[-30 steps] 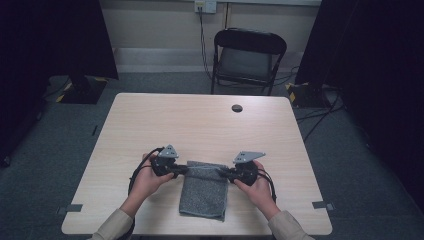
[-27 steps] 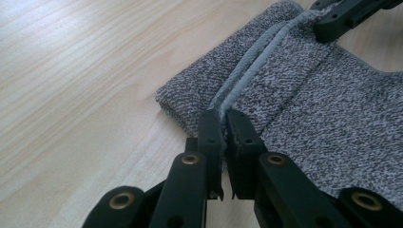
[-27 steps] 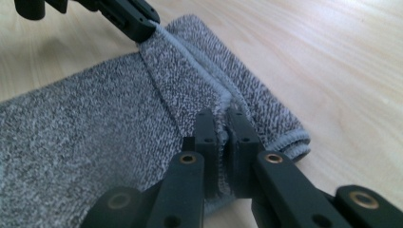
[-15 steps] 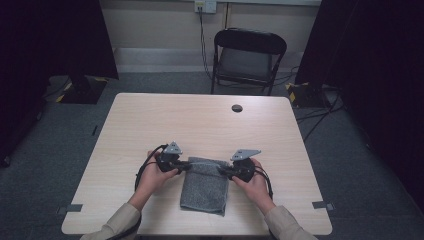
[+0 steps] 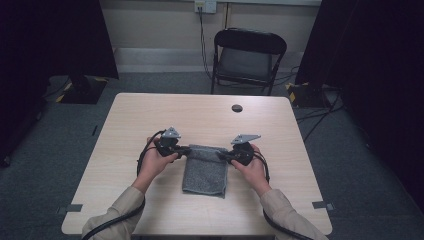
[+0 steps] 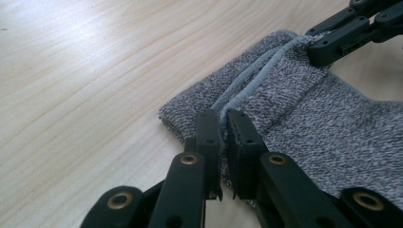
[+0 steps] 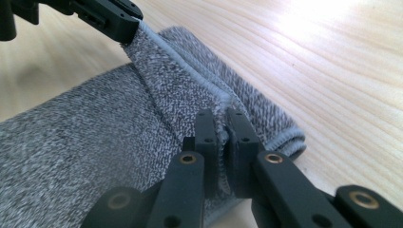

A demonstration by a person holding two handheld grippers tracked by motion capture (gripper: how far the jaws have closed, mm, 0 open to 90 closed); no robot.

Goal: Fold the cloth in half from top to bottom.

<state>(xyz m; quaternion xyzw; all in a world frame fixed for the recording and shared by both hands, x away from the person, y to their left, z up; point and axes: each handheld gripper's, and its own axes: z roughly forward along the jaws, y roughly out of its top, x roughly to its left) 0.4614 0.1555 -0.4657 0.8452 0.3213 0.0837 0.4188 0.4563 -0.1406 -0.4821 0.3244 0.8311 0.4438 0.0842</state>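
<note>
Grey-flecked knitted towel [image 5: 205, 170], folded into a narrow rectangle, lies at the near middle of the pale wooden table [image 5: 150, 115]. My left gripper [image 6: 223, 129] and right gripper [image 7: 219, 127] each pinch a far corner of its hemmed edge. I judge another fold remains. Only a small black disc [image 5: 237, 108] lies well beyond, blocking nothing.

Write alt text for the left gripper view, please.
The left gripper pinches the hemmed edge of a folded grey towel lying on a pale wooden table. Farther along that edge, at the upper right, the right gripper clamps it too.
</note>
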